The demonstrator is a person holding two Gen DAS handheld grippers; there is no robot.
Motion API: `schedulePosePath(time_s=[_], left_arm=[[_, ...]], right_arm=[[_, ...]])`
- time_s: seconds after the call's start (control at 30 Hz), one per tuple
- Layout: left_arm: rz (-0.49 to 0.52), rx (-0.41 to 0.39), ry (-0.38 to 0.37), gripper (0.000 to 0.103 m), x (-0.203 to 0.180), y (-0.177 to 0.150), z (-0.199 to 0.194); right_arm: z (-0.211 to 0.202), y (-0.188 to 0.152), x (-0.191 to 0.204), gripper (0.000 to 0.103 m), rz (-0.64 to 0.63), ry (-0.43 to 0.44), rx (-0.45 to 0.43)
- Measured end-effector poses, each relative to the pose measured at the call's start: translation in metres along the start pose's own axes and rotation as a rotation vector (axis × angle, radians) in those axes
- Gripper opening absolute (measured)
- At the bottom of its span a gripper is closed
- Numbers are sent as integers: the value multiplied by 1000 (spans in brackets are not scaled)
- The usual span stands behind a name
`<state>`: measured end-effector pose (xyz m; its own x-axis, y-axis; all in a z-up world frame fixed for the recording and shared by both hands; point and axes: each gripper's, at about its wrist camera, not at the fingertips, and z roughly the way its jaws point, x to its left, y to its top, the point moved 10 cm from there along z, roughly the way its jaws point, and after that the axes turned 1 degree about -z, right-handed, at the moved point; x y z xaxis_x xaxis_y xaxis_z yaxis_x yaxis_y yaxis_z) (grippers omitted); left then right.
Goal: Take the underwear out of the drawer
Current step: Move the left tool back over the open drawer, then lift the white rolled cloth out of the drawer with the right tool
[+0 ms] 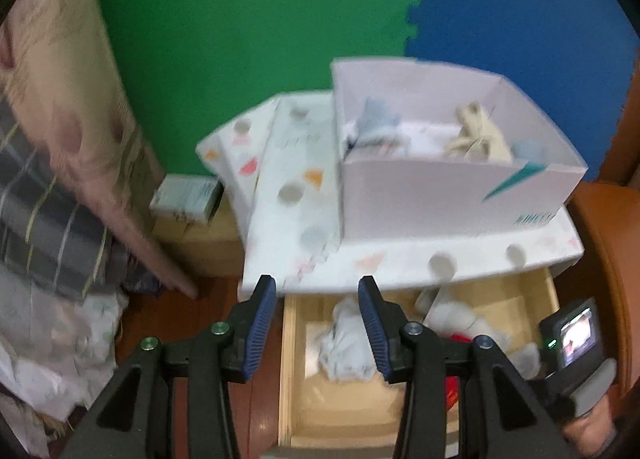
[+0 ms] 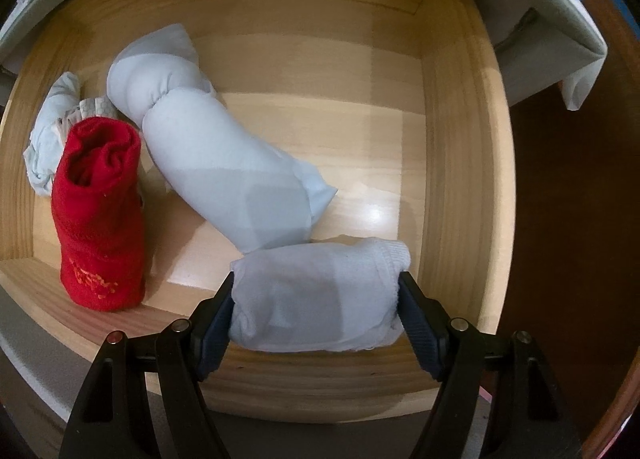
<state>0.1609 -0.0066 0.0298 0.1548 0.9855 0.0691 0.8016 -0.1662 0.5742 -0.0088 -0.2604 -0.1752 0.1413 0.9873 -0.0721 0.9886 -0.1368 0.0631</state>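
The wooden drawer is pulled out, and I look straight down into it in the right wrist view. My right gripper is shut on a white rolled underwear by the drawer's front wall, one pad against each end. A long pale grey roll, a red roll and a small crumpled white piece lie further in. My left gripper hangs open above the drawer with nothing between its fingers. A crumpled white garment shows below it. The right gripper's body reaches into the drawer's right side.
A white box holding several pieces of clothing stands on the patterned cabinet top. Folded bedding is piled at the left, and a small carton sits behind it. Green and blue foam mats cover the wall.
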Motion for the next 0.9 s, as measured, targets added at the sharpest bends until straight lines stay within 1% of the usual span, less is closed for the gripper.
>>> schedulePosePath(time_s=[0.2,0.3,0.37,0.47,0.57,0.63,0.7,0.8,0.9], left_arm=[[-73,83,21,44,16,-60,36],[-79,107,33,44,16,-83,51],[-67,115,48,44,13,-97,59],[-47,127,47,44,8,-109,69],[-52,138,31,44,4,-119,77],[-55,149,34,44,2,-125,81],[-60,167,29,44,1,-127,85],[-75,146,26,44,3,-126,82],[-81,151,32,44,5,-128,84]], right_arm=[[-8,2,1,72,-8,-6,-39],[-13,1,1,72,-7,0,-55],[-16,2,1,72,0,21,-66],[-21,2,-3,72,11,27,-87],[-33,8,-5,72,14,27,-109],[-38,10,-5,72,13,32,-119],[-51,15,-7,72,16,45,-136],[-74,22,-7,72,18,57,-156],[-101,25,-13,72,5,62,-189]])
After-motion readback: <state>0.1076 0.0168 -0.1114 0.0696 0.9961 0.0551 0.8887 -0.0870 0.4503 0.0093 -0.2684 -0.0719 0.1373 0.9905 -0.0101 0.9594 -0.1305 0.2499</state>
